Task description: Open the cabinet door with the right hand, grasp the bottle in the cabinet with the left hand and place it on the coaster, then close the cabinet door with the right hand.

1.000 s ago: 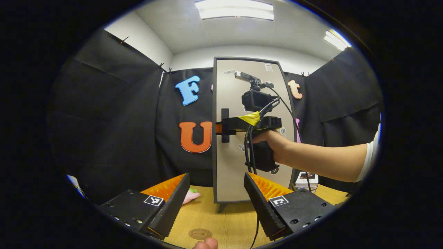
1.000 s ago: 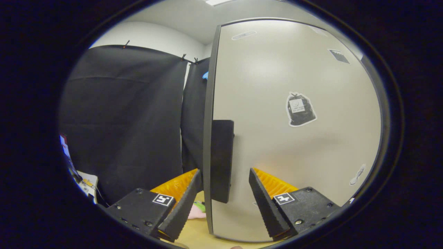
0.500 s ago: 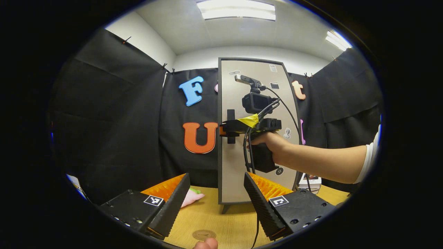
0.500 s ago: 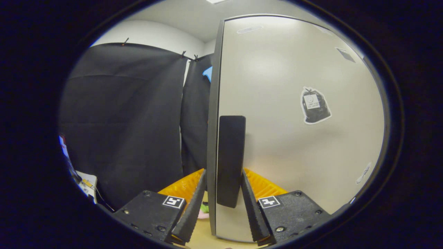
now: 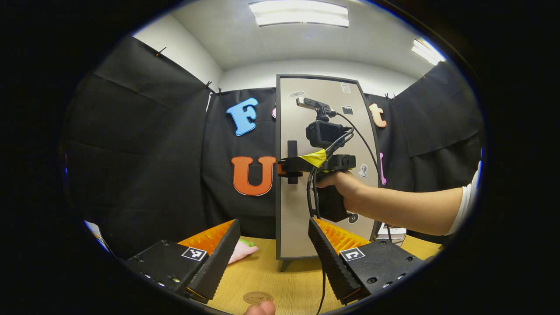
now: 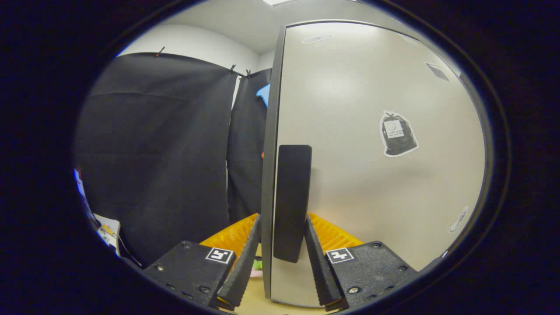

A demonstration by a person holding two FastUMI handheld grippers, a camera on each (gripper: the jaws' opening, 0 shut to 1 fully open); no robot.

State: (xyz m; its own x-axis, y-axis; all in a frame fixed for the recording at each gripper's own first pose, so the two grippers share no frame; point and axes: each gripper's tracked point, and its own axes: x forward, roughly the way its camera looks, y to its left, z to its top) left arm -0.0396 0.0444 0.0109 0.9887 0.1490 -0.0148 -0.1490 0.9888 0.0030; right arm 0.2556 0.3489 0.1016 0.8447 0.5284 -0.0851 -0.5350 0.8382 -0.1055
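Observation:
A tall beige cabinet door (image 5: 332, 197) stands shut at the back of the wooden table (image 5: 293, 280), hiding what is inside. In the right gripper view the black vertical handle (image 6: 292, 197) sits between my right gripper's (image 6: 282, 217) fingers, which press on it from both sides near the door's (image 6: 376, 183) left edge. In the left gripper view a hand holds that right gripper (image 5: 286, 166) at the handle (image 5: 292, 151). My left gripper (image 5: 274, 221) hovers open and empty over the table's front. A round brown coaster (image 5: 258, 298) lies just below it.
A pink and green soft object (image 5: 243, 251) lies on the table left of the cabinet. A small stack of boxes (image 5: 391, 231) sits to the cabinet's right, behind the forearm (image 5: 407, 210). A cable (image 5: 323, 284) hangs down over the table.
My right gripper went from open around the handle to shut on it, then held still. The left gripper stayed open, its view drifting slightly.

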